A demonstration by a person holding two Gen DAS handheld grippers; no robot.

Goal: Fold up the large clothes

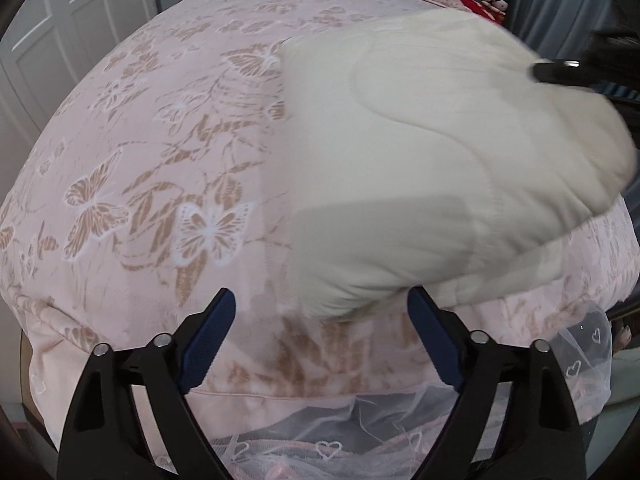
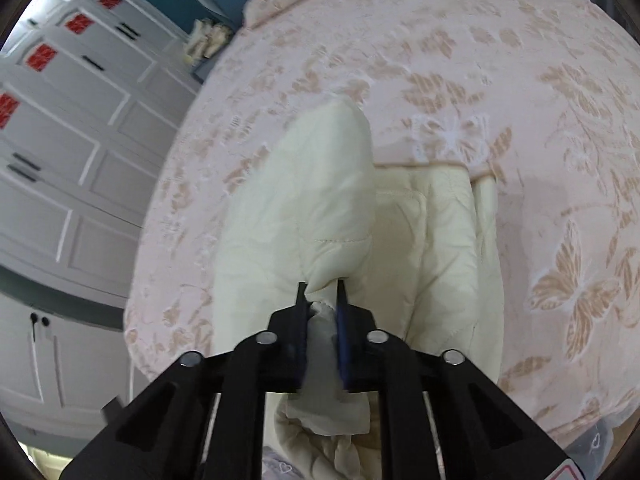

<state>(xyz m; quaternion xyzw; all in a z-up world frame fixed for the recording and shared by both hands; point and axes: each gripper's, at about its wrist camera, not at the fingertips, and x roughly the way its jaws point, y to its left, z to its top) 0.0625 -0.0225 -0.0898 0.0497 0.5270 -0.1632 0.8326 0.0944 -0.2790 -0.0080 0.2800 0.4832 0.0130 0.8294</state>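
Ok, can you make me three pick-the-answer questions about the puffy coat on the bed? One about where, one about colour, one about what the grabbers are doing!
1. Where does the puffy coat lie?
A. on the floor
B. on the pink butterfly bedspread
C. in the wardrobe

2. What colour is the coat?
A. cream
B. red
C. blue

3. What is the right tool doing?
A. hanging open above the bed
B. pinching a pillow
C. shut on a fold of the coat

Answers:
1 B, the bedspread shows all round the coat.
2 A, it looks pale cream in both views.
3 C, cream fabric is squeezed between its fingers, while the left tool stands open.
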